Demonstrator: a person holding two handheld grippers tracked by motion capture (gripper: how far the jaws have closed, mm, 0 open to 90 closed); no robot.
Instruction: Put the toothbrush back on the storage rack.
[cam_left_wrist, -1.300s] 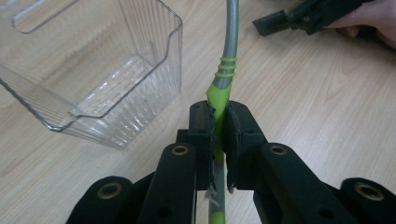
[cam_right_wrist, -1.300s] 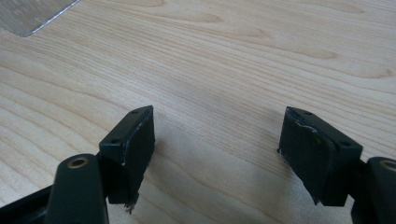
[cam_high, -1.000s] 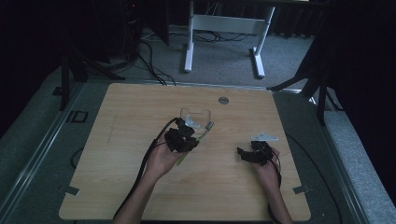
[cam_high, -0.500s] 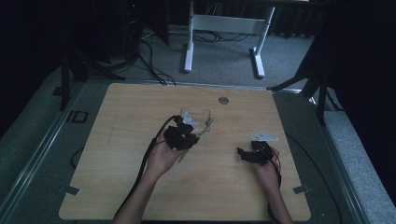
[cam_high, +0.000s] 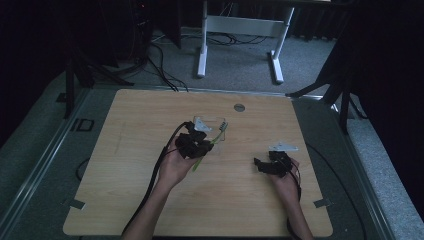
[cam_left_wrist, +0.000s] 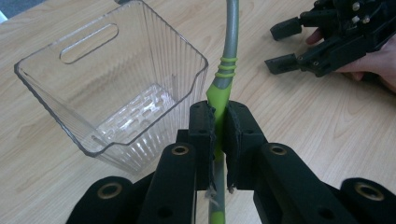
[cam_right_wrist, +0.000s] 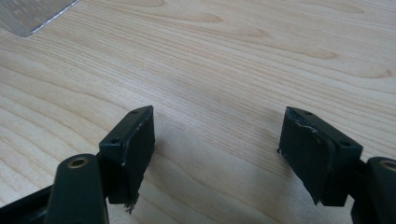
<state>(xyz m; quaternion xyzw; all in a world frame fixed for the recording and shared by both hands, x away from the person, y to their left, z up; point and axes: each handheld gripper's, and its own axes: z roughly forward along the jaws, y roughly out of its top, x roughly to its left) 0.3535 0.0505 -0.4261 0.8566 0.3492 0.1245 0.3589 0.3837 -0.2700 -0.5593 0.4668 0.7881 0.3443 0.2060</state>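
Two grippers on a wooden table in the high view: the left gripper beside a clear plastic bin at mid-table with a green-and-grey toothbrush in its grip, the right gripper well apart, low over bare wood. Left gripper view: jaws clamped on the toothbrush's green handle, grey neck rising just beside the bin's near corner, bin empty, so pickup looks done and placing inside remains. Right gripper view: jaws wide apart, holding nothing.
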